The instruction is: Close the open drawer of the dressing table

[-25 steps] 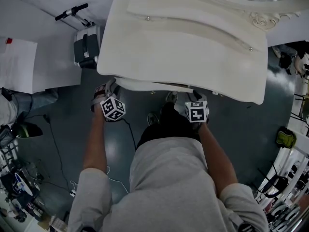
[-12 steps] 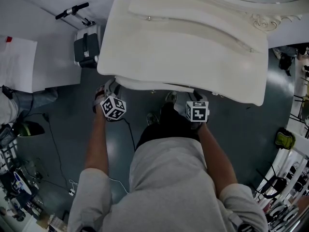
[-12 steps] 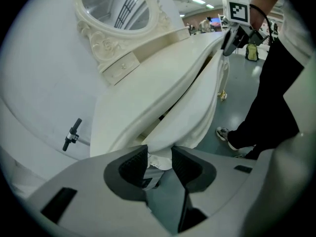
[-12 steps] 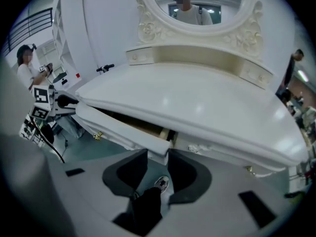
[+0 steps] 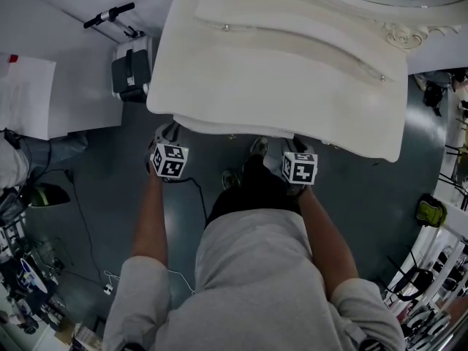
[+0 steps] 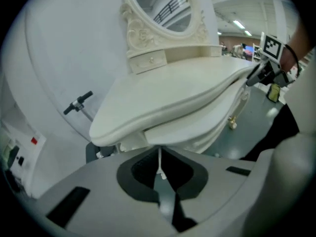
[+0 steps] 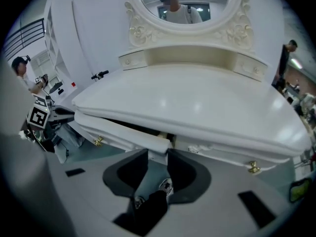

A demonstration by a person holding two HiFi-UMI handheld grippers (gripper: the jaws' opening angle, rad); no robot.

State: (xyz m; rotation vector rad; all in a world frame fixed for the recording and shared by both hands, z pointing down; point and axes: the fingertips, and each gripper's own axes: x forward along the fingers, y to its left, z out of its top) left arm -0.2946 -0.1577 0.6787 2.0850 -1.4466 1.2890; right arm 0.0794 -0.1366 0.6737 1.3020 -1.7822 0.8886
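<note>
Your left gripper (image 5: 167, 131) and right gripper (image 5: 296, 145) face the open drawer (image 5: 227, 129) at 12 o'clock; its front runs 9-to-3; both pairs of jaws are closing loosely over its edge.

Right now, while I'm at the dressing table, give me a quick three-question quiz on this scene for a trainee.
1. True or false: the drawer of the dressing table is fully shut.
2. What stands between the right tool's jaws? A: a gold knob. B: the drawer front's end. C: nothing.
3. How many gold knobs show below the table top in the right gripper view?
Key: 1 false, a dark gap shows above it. 2 B; those jaws are closing. 3 two.
</note>
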